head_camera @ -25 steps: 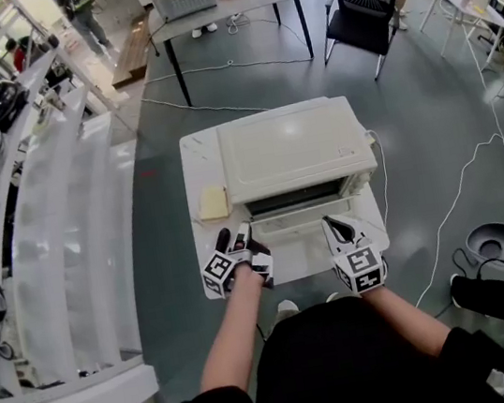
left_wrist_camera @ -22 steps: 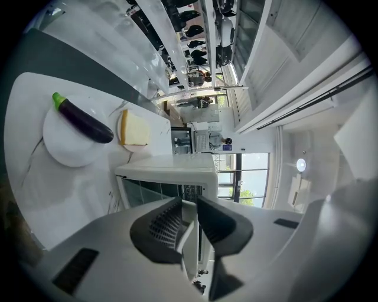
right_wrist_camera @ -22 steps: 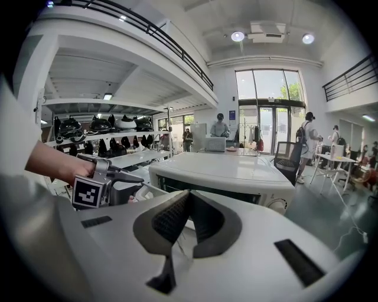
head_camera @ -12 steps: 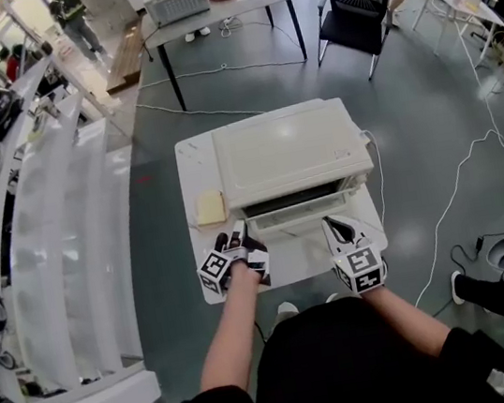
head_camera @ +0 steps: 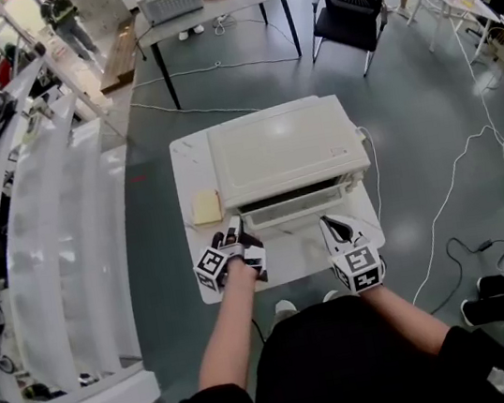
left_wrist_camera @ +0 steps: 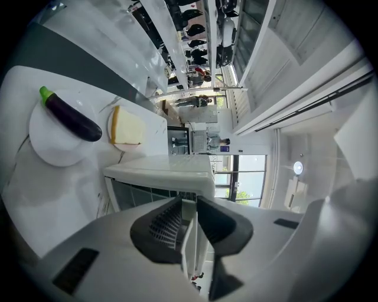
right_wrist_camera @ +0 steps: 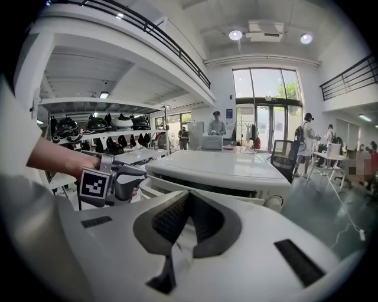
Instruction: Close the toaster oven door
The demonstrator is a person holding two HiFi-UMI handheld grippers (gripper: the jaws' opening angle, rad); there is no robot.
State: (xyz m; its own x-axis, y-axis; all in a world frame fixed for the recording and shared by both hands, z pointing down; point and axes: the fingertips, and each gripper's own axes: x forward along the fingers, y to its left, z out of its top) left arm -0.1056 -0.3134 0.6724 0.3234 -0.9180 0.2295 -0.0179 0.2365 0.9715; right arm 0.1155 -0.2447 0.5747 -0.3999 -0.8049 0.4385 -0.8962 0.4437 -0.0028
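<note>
A cream toaster oven (head_camera: 282,148) stands on a small white table (head_camera: 208,274). Its door (head_camera: 293,208) hangs partly open, tilted up toward the oven's front. My left gripper (head_camera: 235,238) holds the door's left front edge; in the left gripper view the jaws (left_wrist_camera: 190,203) are shut on that thin white edge (left_wrist_camera: 189,248). My right gripper (head_camera: 334,226) sits at the door's right front corner. In the right gripper view its jaws (right_wrist_camera: 188,200) are closed together with a pale strip of the door between them, and the oven (right_wrist_camera: 224,168) lies just beyond.
A yellow block (head_camera: 206,206) lies on the table left of the oven, and a white plate with an eggplant (left_wrist_camera: 71,115) lies beyond it. White shelving (head_camera: 68,234) runs along the left. A cable (head_camera: 444,213) trails on the floor at the right, near a black chair (head_camera: 348,0).
The door's front edge has risen toward the oven, narrowing the opening. Both grippers have moved forward and up with it.
</note>
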